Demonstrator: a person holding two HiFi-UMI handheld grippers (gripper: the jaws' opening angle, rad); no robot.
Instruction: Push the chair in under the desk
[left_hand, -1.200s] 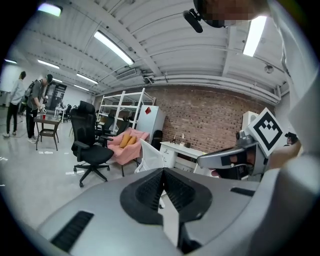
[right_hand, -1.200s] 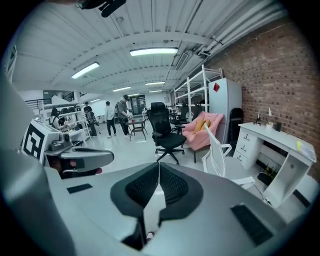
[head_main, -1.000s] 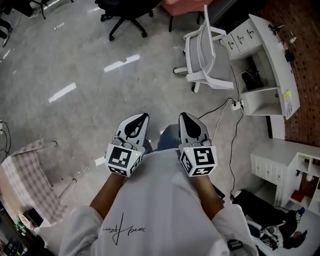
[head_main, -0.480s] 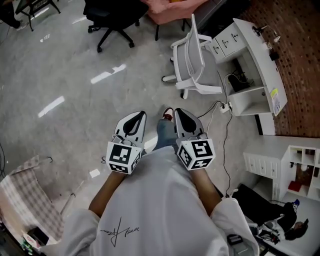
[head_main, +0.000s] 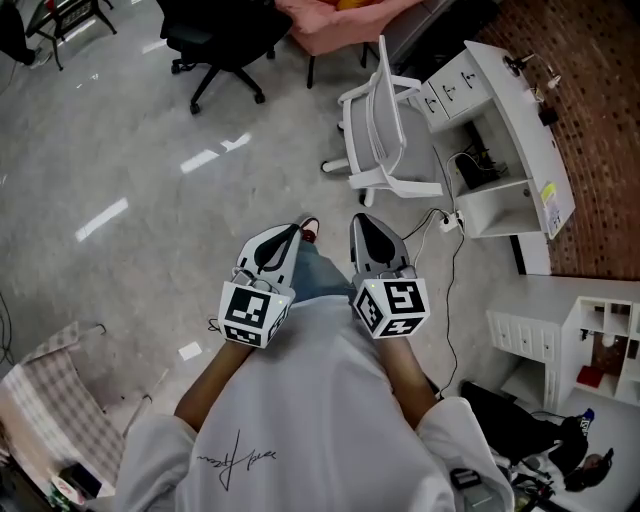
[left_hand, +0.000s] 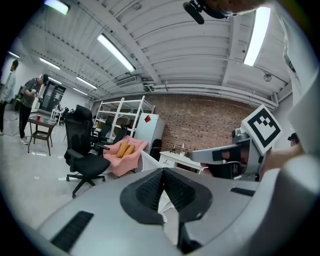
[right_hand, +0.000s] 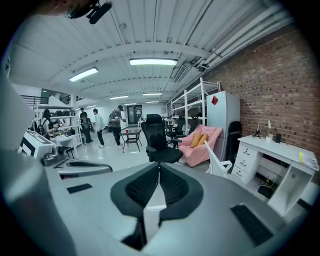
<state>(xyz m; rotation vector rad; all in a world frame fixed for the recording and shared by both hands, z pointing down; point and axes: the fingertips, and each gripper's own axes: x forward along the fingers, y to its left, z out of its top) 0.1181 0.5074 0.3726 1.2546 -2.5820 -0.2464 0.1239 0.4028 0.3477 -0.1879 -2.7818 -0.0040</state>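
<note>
A white chair (head_main: 390, 135) stands pulled out to the left of a white desk (head_main: 510, 135) by the brick wall, its back turned away from the desk. The chair also shows in the right gripper view (right_hand: 220, 162), with the desk (right_hand: 280, 160) behind it. I hold both grippers side by side at chest height, well short of the chair. My left gripper (head_main: 283, 236) is shut with nothing in it, and my right gripper (head_main: 363, 224) is shut and empty too. In the left gripper view the shut jaws hide most of the chair (left_hand: 165, 202).
A black office chair (head_main: 225, 35) and a pink armchair (head_main: 330, 15) stand beyond the white chair. A power strip with cables (head_main: 450, 220) lies on the floor by the desk. White shelving (head_main: 590, 345) is at right, a checked cloth chair (head_main: 50, 400) at lower left. People stand far off (right_hand: 100, 125).
The view has shifted: the white chair and desk now sit a little lower and more to the left in the head view. A red shoe tip shows ahead of the left gripper. Both grippers stay shut.
</note>
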